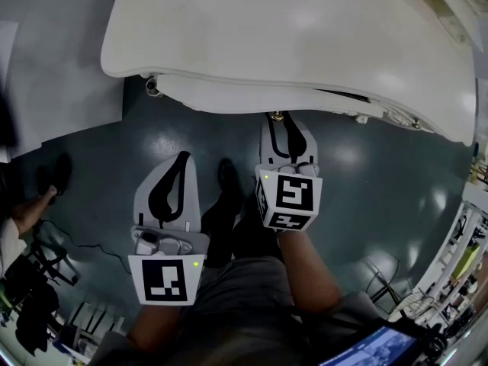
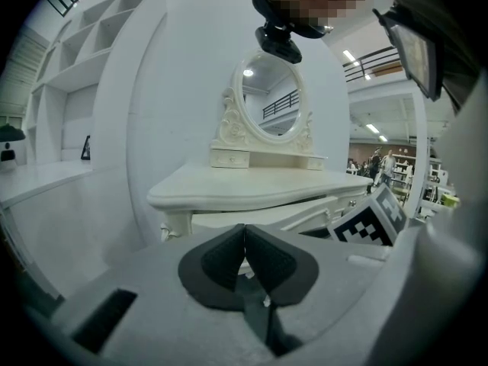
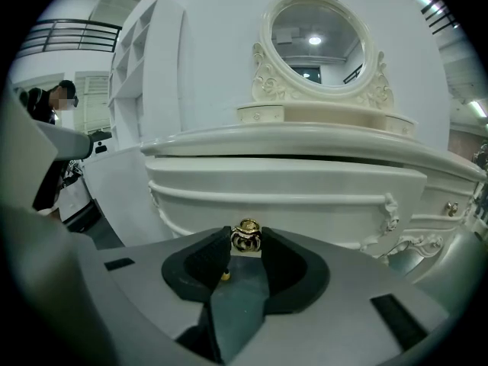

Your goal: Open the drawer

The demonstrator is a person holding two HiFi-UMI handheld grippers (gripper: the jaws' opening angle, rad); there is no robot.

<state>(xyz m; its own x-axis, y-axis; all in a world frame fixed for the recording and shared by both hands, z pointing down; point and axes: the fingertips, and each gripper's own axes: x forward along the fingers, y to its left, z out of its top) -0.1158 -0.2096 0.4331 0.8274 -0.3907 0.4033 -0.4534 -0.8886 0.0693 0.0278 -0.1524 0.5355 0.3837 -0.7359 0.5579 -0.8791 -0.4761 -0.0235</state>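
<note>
Head view: right claw (image 1: 280, 125) reaches under the table (image 1: 305, 29) edge to the knob (image 1: 278, 117) on the drawer (image 1: 244, 97). Left claw (image 1: 181, 160) hangs over the floor, well apart from the furniture. Risk as I see it: if I pull at a slant instead of straight toward me, the drawer may bind in its runners.

Left gripper view: jaws together, nothing in them. The drawer front shows under the tabletop, perhaps a little way out; I cannot be sure. If I drift forward, this idle claw could knock the table.

Right gripper view: pads clamped on the small gold knob, held only at their very tips. My main worry is that the hold is shallow and the knob looks round and slick, so a sharp tug could slip the pads off. The claw also tilts downward, so the pull might lever the knob rather than draw it.
</note>
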